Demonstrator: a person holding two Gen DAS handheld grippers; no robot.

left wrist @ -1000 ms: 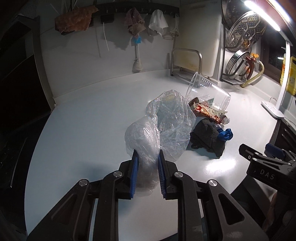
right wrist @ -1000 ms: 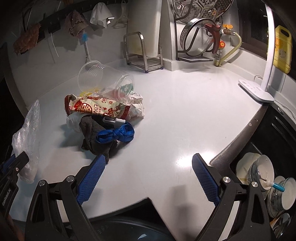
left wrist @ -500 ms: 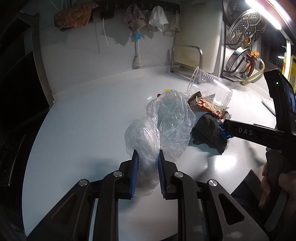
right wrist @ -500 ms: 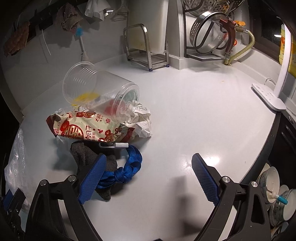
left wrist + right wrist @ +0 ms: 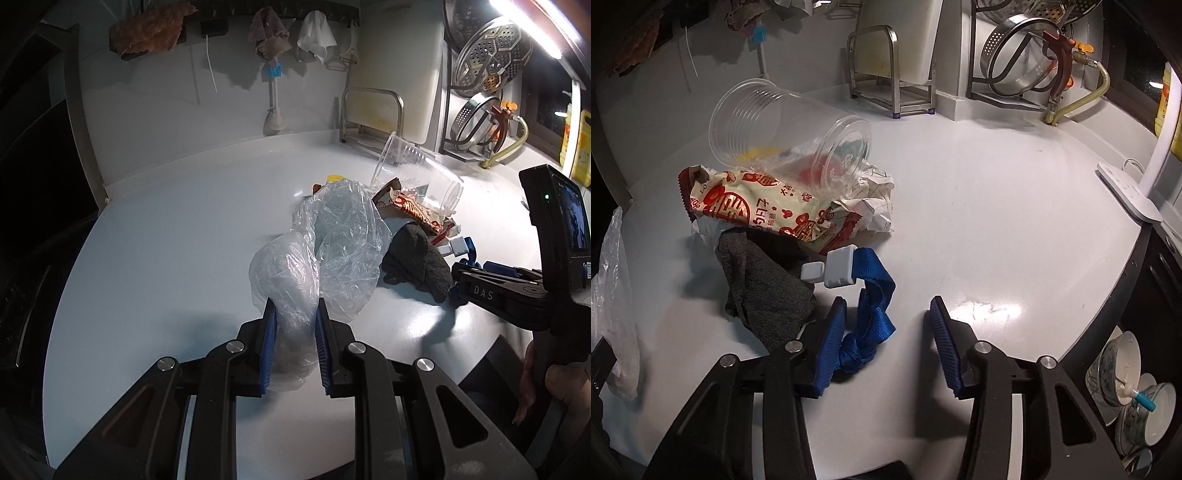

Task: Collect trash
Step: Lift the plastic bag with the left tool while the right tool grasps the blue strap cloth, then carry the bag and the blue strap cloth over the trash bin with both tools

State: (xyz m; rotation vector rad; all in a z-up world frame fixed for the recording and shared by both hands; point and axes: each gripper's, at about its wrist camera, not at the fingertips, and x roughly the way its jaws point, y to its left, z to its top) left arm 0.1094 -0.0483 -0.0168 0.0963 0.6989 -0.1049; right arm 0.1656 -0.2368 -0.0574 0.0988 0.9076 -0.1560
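Observation:
My left gripper (image 5: pixel 292 314) is shut on a clear plastic bag (image 5: pixel 328 251) that stands open on the white counter. A trash pile lies to its right: a clear plastic cup (image 5: pixel 786 129) on its side, a red-and-cream snack wrapper (image 5: pixel 764 206), crumpled paper (image 5: pixel 875 199), a dark grey cloth (image 5: pixel 764 291) and a blue strap with a white buckle (image 5: pixel 871 314). My right gripper (image 5: pixel 888 314) is open and low over the counter, with the blue strap between its jaws. It also shows in the left wrist view (image 5: pixel 480 291).
A metal rack (image 5: pixel 886 70) with a cutting board and steamer trays (image 5: pixel 1015 62) stand at the back wall. A white power strip (image 5: pixel 1126 192) lies at the right. Bowls (image 5: pixel 1126 380) sit below the counter's right edge. Cloths hang on wall hooks (image 5: pixel 269 33).
My right gripper has moved forward and down to the trash pile, and its jaws have narrowed around the blue strap. The left gripper and bag have stayed still.

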